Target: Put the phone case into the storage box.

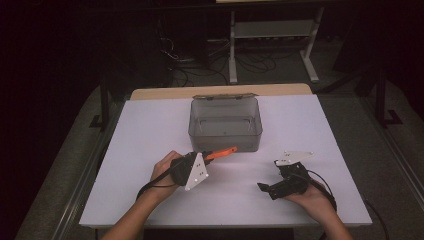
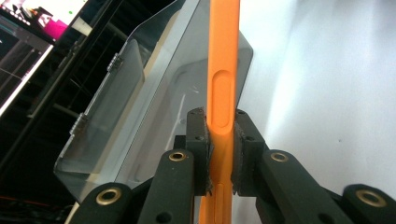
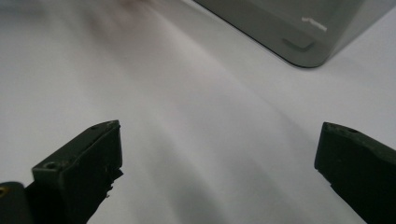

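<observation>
A: The left gripper [image 2: 219, 135] is clamped on an orange tool [image 2: 220, 88]. Where does the tool sit?

B: Between the 2 pads, gripped low on its handle, the long end sticking out toward the grey bin [image 1: 225, 122] on the white table [image 1: 140, 130]. In the high view its tip [image 1: 231, 149] is near the bin's front wall, roughly at rim height.

A: Risk?

B: I judge the grip is narrow and far from the tip, so the tool could pivot in the pads if its end knocks the rim. A low approach would push the bin, which looks light.

A: And the right gripper [image 3: 219, 158]?

B: Jaws spread wide, holding nothing, resting near the table's right front. It isn't bracing the bin, so a nudge would slide it.
</observation>
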